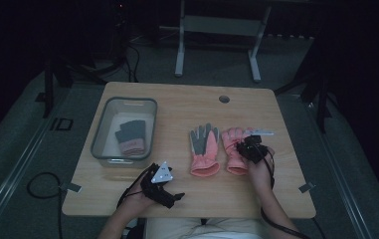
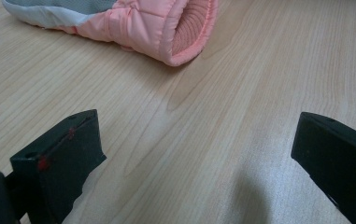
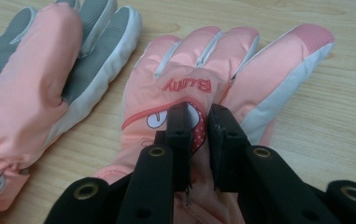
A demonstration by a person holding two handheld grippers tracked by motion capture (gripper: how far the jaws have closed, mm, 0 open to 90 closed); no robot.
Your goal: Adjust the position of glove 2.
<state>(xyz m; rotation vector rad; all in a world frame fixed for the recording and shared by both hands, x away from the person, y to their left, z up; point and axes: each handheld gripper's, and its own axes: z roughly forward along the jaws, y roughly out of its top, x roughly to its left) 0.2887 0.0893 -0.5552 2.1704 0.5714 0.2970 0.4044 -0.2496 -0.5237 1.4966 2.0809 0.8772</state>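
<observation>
Two padded pink fabric ski gloves lie flat, side by side, right of centre on the light wooden table (image 1: 187,107). The right glove (image 1: 235,149) lies back up, printed logo showing; the left glove (image 1: 205,149) lies grey palm up. The right gripper (image 3: 198,122) is down on the right glove's back, jaws narrow, pinching a fold of the printed fabric, so it looks clenched on the glove. The left gripper (image 2: 194,154) rests released near the table's front edge, jaws wide, nothing between them, just short of the left glove's knit cuff. A clear plastic bin (image 1: 101,130) at left holds another dark-and-pink glove pair (image 1: 131,137). Likely light, soft, floppy, with a slick shell; pinching a fold or the cuff is the best hold.
</observation>
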